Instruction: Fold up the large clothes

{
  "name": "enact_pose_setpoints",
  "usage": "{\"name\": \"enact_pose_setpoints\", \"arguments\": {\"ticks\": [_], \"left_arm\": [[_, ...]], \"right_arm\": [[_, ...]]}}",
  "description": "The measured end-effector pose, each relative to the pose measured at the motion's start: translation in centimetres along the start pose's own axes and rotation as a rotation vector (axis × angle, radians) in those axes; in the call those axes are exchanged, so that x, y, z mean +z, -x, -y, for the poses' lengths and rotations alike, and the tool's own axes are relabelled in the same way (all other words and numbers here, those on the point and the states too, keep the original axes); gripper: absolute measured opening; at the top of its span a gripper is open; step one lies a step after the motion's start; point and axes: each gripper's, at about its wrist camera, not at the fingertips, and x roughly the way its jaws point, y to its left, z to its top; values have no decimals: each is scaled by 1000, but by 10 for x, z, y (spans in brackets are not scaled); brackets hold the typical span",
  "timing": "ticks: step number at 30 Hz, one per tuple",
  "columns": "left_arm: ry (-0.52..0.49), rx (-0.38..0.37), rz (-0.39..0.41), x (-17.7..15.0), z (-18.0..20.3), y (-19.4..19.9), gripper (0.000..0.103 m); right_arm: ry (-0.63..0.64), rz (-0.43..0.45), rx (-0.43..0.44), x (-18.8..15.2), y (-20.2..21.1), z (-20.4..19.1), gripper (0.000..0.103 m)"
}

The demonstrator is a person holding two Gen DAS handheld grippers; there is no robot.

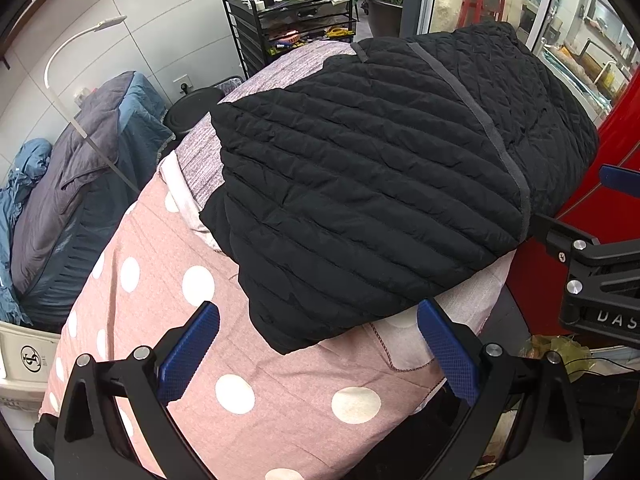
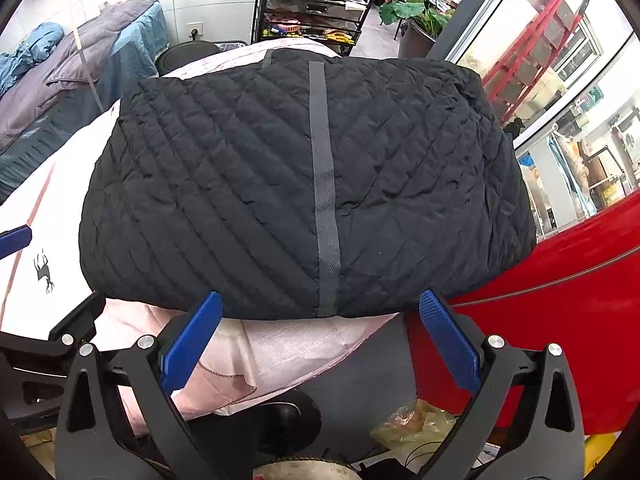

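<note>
Black quilted jacket lies folded on pink dotted cloth. Left gripper wide, holds nothing, near jacket's near edge. Right gripper wide too, holds nothing. Only left view shows white dots. Only right view shows small deer print, far left.

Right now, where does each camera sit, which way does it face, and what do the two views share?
Left wrist: on the left gripper, near the jacket's left corner, looking across the dotted sheet; its own open fingers show, plus the right gripper at the right edge.
Right wrist: on the right gripper, facing the jacket's near edge head-on; its own open fingers show, the left gripper at far left.
Shared: jacket, its grey strip, the black rack.
</note>
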Motion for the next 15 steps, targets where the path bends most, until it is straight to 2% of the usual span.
{"name": "enact_pose_setpoints", "arguments": {"ticks": [15], "left_arm": [[-2,-17,-6,-1,0,1,97]], "right_arm": [[-3,-1,0,-1,0,0,97]]}}
